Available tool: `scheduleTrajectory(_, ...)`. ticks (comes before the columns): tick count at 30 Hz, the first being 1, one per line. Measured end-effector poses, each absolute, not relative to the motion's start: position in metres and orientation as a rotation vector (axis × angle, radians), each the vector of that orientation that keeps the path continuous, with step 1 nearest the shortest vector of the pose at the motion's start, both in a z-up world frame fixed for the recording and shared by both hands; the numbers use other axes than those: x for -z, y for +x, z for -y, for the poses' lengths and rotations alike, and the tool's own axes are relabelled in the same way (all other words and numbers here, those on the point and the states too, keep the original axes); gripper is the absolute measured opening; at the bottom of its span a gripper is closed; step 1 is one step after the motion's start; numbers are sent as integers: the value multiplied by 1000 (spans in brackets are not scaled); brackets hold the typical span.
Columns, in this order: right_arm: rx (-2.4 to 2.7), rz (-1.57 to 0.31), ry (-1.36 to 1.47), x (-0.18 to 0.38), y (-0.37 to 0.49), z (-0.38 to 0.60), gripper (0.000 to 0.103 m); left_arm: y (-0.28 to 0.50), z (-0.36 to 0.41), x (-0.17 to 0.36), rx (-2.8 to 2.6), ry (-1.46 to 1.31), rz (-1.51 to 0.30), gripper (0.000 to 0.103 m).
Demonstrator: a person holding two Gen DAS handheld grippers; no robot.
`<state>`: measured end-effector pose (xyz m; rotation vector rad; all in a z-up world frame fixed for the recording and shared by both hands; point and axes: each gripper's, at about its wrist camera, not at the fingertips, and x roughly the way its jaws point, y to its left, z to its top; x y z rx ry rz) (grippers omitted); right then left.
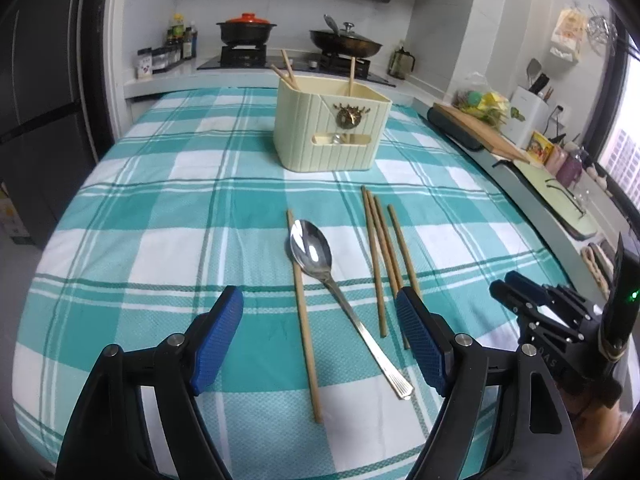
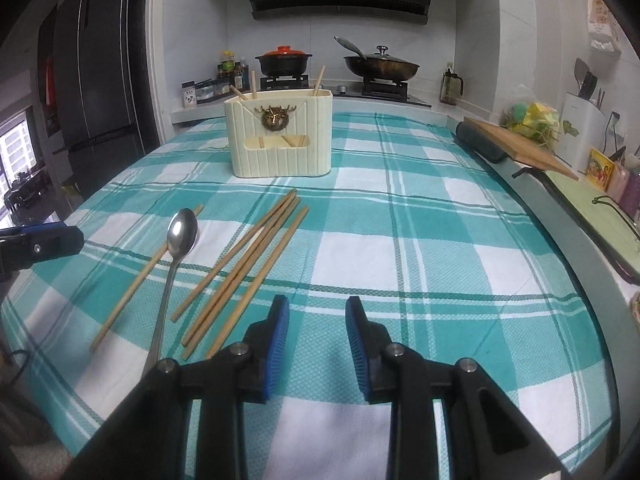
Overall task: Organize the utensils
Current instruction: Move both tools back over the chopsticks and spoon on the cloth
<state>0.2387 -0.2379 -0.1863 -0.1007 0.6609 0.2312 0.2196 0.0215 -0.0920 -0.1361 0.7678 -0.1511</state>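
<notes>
**Both grippers poised over the loose utensils**

From the left wrist view, the left gripper [image 1: 320, 340] hangs over the near edge of the checked counter [image 1: 140, 208] with its jaws spread wide and nothing between the pads. Directly ahead of it lies the spoon [image 1: 320, 268], bowl up and pointing toward the far edge, its handle running back toward the near edge. The spoon's bowl rests across a single chopstick [image 1: 305, 320], touching it. Just beside the spoon, toward the right edge, a loose cluster of chopsticks [image 1: 382, 256] lies fanned out. The cream utensil holder [image 1: 332, 128] stands well apart near the far edge, with a few chopsticks already upright inside. The right gripper [image 1: 516, 284] shows at the right side.

From the right wrist view, the right gripper [image 2: 318, 340] has its jaws partly apart, empty, over bare cloth near the near edge. The chopsticks [image 2: 244, 264] lie just to its left, the spoon [image 2: 176, 256] beyond them, the holder [image 2: 280, 140] farther off.

To my eye, a pick-up comes next. The spoon handle sits flat, so the pads should straddle the narrow shaft squarely and come low before closing, lifting straight to avoid dragging the chopstick beneath. The right gripper would do better taking one stick from the cluster's outer edge.
</notes>
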Motion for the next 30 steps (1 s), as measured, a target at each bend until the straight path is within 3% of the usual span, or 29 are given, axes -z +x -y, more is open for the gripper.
scheduleTrajectory(30,-208,-577,-157,175,213,228,30,215,-15,90,136,-103,-743,86)
